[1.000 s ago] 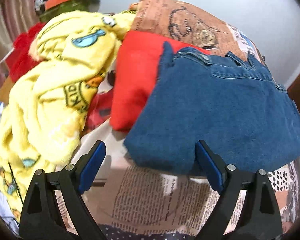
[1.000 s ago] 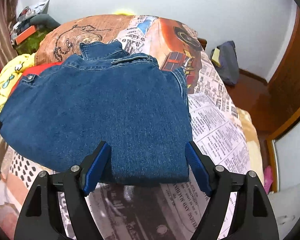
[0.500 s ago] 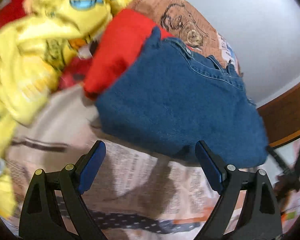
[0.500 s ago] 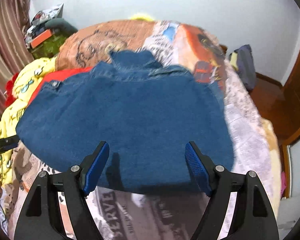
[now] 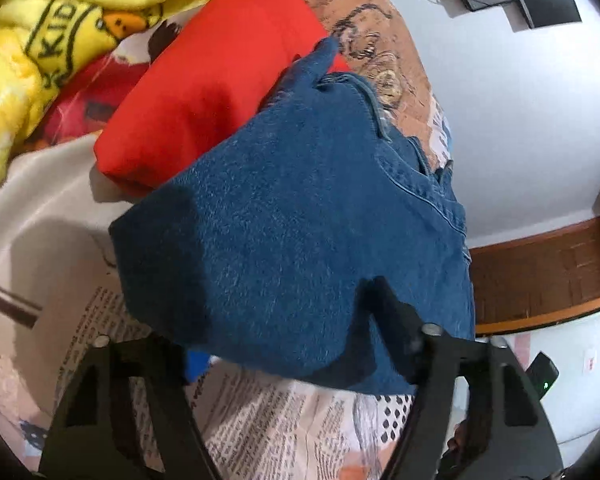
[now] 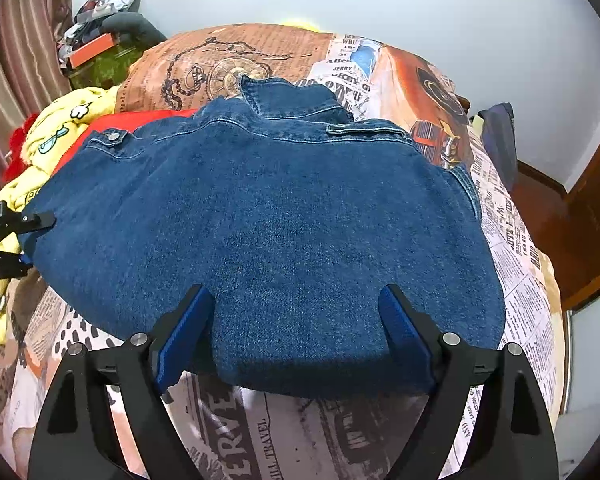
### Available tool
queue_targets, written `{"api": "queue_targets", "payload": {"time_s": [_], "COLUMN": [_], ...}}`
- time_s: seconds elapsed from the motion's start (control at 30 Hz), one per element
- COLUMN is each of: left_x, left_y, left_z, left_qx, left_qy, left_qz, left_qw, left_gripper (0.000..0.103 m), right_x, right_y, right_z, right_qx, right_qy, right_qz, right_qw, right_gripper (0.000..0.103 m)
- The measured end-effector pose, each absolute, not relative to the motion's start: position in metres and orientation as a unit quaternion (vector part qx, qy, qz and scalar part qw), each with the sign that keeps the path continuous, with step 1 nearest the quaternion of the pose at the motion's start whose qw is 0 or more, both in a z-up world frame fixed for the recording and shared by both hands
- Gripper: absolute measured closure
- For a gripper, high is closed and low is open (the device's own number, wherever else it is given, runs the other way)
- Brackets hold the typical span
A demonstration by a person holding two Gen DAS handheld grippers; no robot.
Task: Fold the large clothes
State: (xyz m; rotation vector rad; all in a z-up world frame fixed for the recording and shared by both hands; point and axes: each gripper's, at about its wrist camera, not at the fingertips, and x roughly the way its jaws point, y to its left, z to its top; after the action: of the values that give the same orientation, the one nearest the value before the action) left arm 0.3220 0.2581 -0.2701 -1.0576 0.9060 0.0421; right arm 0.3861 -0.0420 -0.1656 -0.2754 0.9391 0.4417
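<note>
Your left hand-held gripper [image 5: 284,332] straddles the near corner of the folded denim jacket [image 6: 260,220] on the bed [image 6: 512,264], grip unclear, while your right hand-held gripper [image 6: 296,332] sits wide at the jacket's near hem.

Bed in newspaper-print sheet [image 6: 512,280]; folded denim jacket [image 6: 268,220], red garment [image 5: 220,80], yellow plush blanket [image 5: 32,60] on it

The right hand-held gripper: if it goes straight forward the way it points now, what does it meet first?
Most likely the near folded edge of the denim jacket. The right hand-held gripper is open, and that edge lies directly ahead between its fingers, on the newspaper-print bedsheet. Exact depth is unclear.
</note>
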Motion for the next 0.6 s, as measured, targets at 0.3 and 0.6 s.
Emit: {"api": "queue_targets", "payload": {"time_s": [0.3, 0.6], "left_x": [0.330, 0.363], "left_y": [0.242, 0.250], "left_z": [-0.204, -0.265], "left_qx": [-0.402, -0.414], "left_qy": [0.364, 0.406], "left_qz": [0.019, 0.082], "left_qw": [0.840, 0.811], "left_gripper": [0.045, 0.051], "right_x": [0.385, 0.386], "right_y": [-0.038, -0.037], "right_z": [-0.166, -0.167], "right_qx": [-0.133, -0.136], "right_qy": [0.447, 0.450], "right_qz": [0.211, 0.210], "right_qw": [0.859, 0.857], "right_gripper": [0.018, 0.018]}}
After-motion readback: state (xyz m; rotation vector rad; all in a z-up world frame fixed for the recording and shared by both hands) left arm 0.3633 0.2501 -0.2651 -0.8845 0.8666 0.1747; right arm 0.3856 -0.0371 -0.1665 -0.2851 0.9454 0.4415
